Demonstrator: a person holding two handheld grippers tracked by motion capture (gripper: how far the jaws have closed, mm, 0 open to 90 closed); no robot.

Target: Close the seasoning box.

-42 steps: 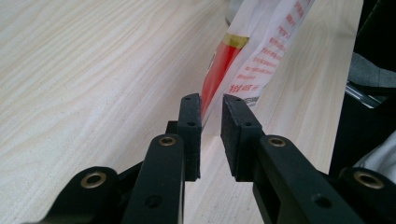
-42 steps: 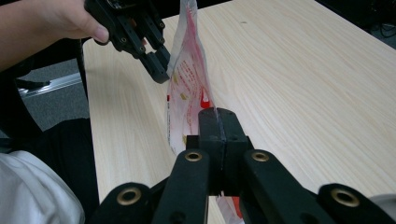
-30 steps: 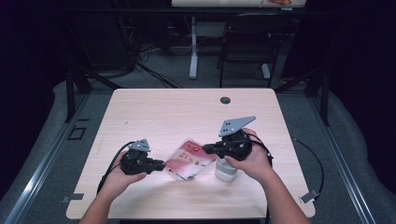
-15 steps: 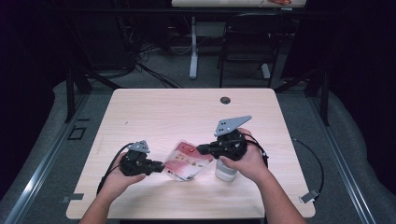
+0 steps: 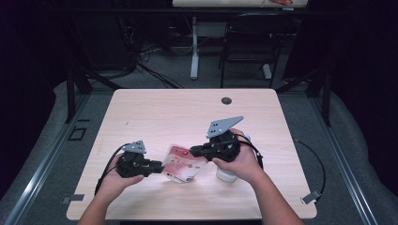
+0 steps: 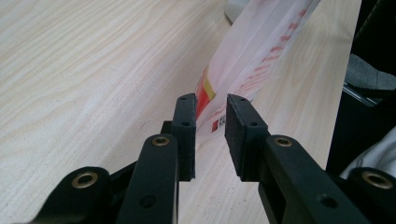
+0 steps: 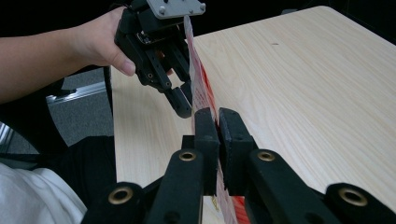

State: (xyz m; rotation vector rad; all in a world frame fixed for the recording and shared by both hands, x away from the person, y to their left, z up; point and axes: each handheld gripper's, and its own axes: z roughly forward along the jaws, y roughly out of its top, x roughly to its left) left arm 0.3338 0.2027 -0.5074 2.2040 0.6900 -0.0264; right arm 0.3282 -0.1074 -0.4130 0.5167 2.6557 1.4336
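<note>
A red and white plastic bag (image 5: 183, 164) hangs just above the table between the two grippers. My right gripper (image 5: 191, 151) pinches its upper right edge. In the right gripper view the pads (image 7: 218, 126) sit close together with the bag (image 7: 198, 88) sandwiched between them, though the jaws have just been opening slightly. My left gripper (image 5: 162, 167) is at the bag's lower left corner. Its jaws (image 6: 210, 126) have just been opening and stand apart, with the bag's edge (image 6: 252, 56) loose in the gap.
A white container (image 5: 225, 176) stands on the wooden table (image 5: 187, 112) under the right hand. A black grommet (image 5: 226, 100) lies near the far edge. A chair (image 5: 248, 51) and table legs stand behind the table.
The bag and both grippers have drifted slightly left and toward the person. The bag now hangs more from the right gripper's side.
</note>
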